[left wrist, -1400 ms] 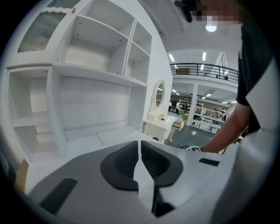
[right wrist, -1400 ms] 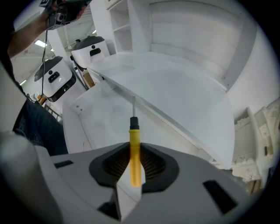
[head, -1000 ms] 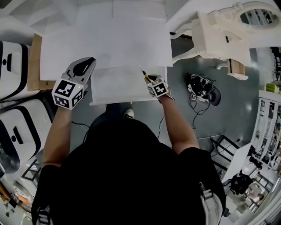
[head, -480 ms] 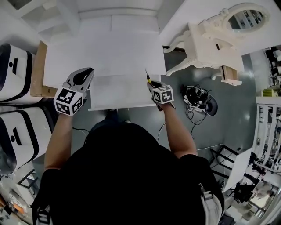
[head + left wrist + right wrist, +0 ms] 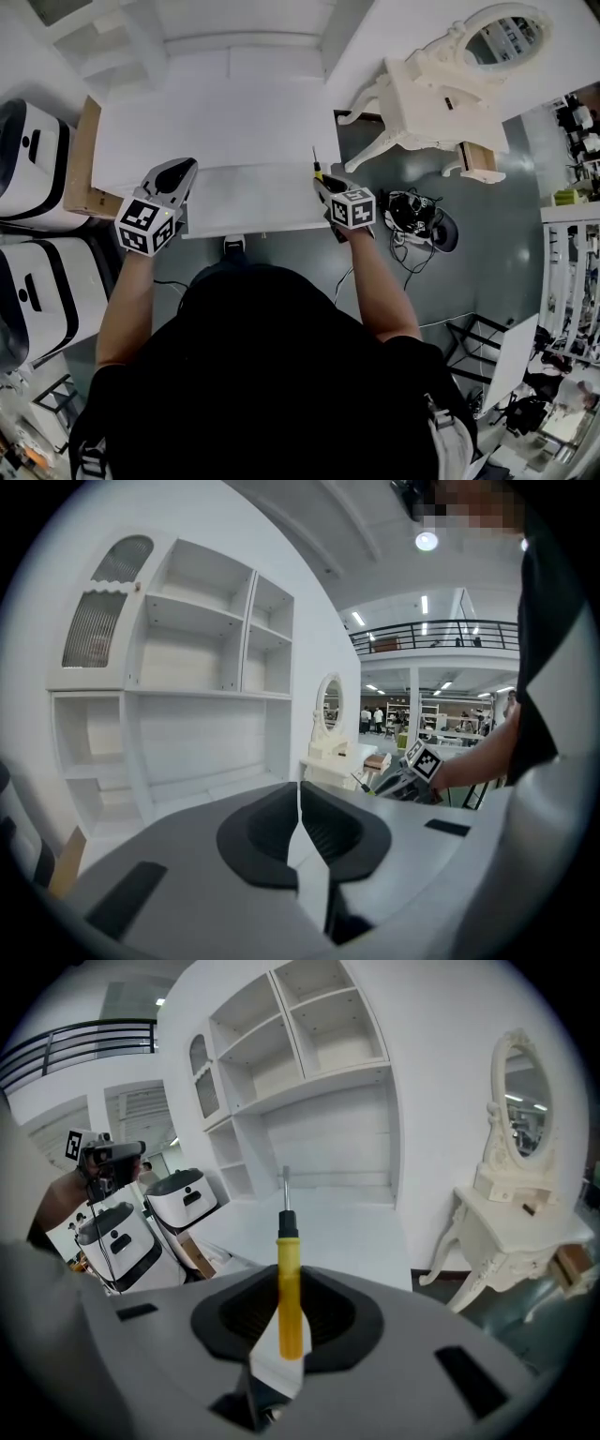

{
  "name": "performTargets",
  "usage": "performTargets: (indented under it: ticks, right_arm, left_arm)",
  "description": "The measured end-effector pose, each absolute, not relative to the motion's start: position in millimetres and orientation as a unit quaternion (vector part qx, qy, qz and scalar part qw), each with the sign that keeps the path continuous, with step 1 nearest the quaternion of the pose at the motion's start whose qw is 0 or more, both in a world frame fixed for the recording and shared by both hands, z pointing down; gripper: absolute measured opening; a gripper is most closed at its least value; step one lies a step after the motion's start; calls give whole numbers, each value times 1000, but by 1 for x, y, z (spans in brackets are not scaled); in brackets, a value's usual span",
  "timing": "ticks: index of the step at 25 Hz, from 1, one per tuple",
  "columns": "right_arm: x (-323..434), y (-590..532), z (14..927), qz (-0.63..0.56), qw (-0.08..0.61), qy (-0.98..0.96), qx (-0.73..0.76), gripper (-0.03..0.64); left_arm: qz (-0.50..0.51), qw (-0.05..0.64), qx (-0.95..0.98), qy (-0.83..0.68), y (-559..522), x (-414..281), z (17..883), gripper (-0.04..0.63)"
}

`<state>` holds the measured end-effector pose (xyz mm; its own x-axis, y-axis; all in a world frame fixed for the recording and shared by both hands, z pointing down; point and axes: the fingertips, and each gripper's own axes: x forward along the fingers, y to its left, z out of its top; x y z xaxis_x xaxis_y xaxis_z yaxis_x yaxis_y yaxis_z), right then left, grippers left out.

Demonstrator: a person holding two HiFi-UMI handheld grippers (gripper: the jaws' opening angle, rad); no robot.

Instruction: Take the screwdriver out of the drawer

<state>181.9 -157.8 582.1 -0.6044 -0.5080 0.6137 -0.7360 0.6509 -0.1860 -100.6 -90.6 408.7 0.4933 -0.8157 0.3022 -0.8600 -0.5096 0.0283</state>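
The right claw, clamping the yellow screwdriver with its tip toward twelve o'clock, had risen from the drawer; removal looked done. The left claw was closed and empty.

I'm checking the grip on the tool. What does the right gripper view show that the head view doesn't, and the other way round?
Only the right gripper view: the jaws of the right gripper clamped on the yellow handle of the screwdriver, shaft pointing away. Only the head view: the pulled-out drawer seen from above, and the cables on the floor. Both: the screwdriver, the left gripper, the mirrored dressing table.
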Motion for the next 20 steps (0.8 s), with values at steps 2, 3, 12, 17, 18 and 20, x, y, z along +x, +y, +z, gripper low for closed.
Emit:
performTargets:
  ticks: [2, 3, 12, 17, 18, 20]
  right_arm:
    - [184, -152, 571, 210, 255, -874, 357, 83]
    - [185, -149, 566, 209, 250, -875, 357, 83]
    - [197, -122, 523, 189, 212, -888, 362, 83]
    - [203, -110, 511, 184, 200, -893, 360, 83]
    - [204, -108, 509, 184, 197, -893, 360, 83]
    - [206, -104, 506, 185, 191, -894, 360, 83]
  left_arm:
    - [124, 86, 860, -487, -83, -97, 407, 29]
    - [124, 85, 860, -487, -79, -95, 406, 29]
    - [124, 83, 857, -494, -45, -87, 406, 28]
    - [115, 87, 855, -497, -31, -81, 407, 28]
    - [115, 86, 856, -497, -28, -80, 407, 28]
    - [116, 85, 856, -496, -24, -77, 407, 28]
